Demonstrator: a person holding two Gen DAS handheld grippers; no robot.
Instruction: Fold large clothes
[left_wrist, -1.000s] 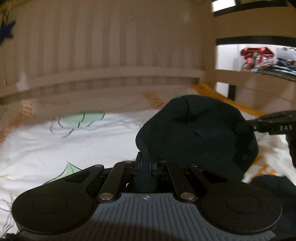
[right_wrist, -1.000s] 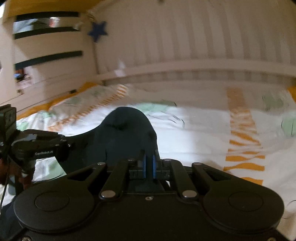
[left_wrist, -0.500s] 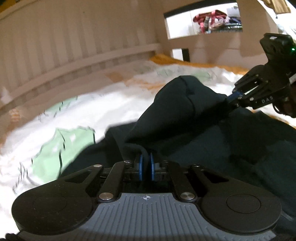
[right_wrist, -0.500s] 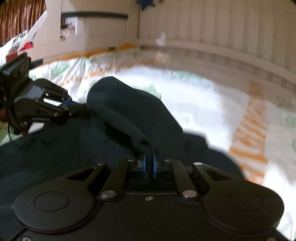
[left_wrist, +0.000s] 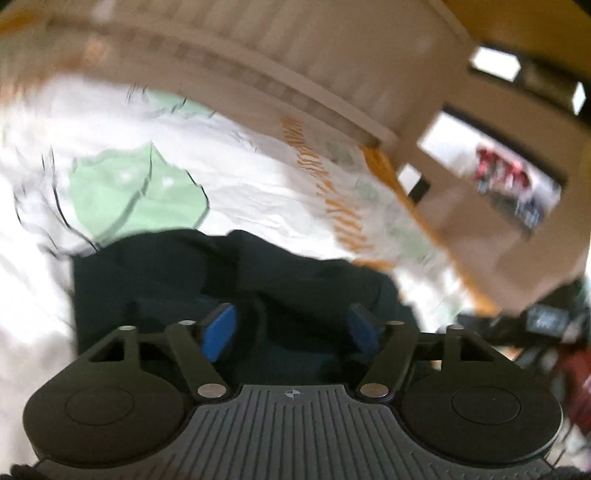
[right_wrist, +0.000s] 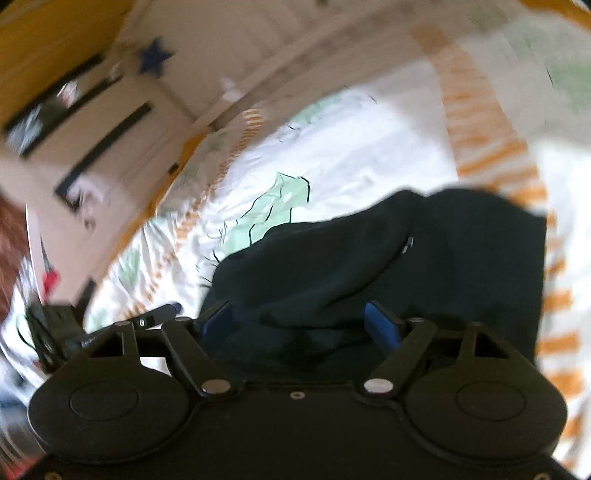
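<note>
Now the left gripper (left_wrist: 291, 326) hangs with its jaws spread wide, blue pads apart and nothing pinched between them, right above a dark garment (left_wrist: 229, 273) that lies bunched on the bed (left_wrist: 258, 192). The bed's sheet is white with green shapes and orange stripes, and a pale slatted bed frame (left_wrist: 258, 48) runs along its far edge. Further right, the right gripper (right_wrist: 301, 325) likewise has its jaws spread and empty over the same garment (right_wrist: 388, 266), whose folded edge lies straight along the right side. Both views are blurred.
</note>
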